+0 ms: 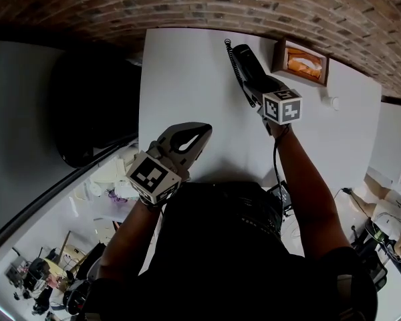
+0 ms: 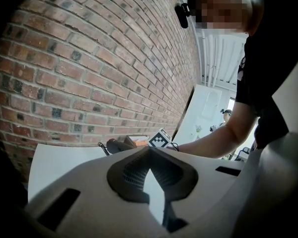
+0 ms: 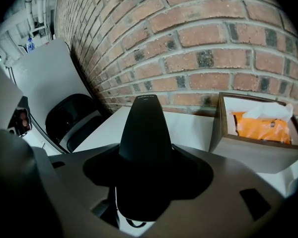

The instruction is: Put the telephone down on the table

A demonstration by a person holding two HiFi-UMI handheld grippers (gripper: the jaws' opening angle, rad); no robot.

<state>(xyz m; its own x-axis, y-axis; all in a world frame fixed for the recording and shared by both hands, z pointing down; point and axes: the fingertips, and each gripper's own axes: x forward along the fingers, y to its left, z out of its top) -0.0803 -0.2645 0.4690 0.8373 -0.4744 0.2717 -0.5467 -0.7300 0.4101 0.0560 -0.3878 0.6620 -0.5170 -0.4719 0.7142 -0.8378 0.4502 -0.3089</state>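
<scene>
Telephone (image 1: 246,64): one, black, smooth, tapered, with a coiled cord (image 1: 231,60); held over the far tabletop (image 1: 187,79), near the box.
Right hand-held gripper (image 1: 256,87): clamped on the telephone.
Left hand-held gripper (image 1: 199,134): grey plastic, jaws together, nothing between them.
Tabletop: one, white, smooth.
Box (image 1: 302,60): one, wooden, open, with an orange pack (image 3: 260,126) inside.
Wall (image 1: 187,2): rough red brick.

Pale grey left tongs (image 1: 202,134) and right tongs (image 1: 252,82), dark ribbed pads (image 2: 129,172), black-and-white marker cubes (image 1: 154,177), black short-sleeved shirt (image 1: 220,246)
</scene>
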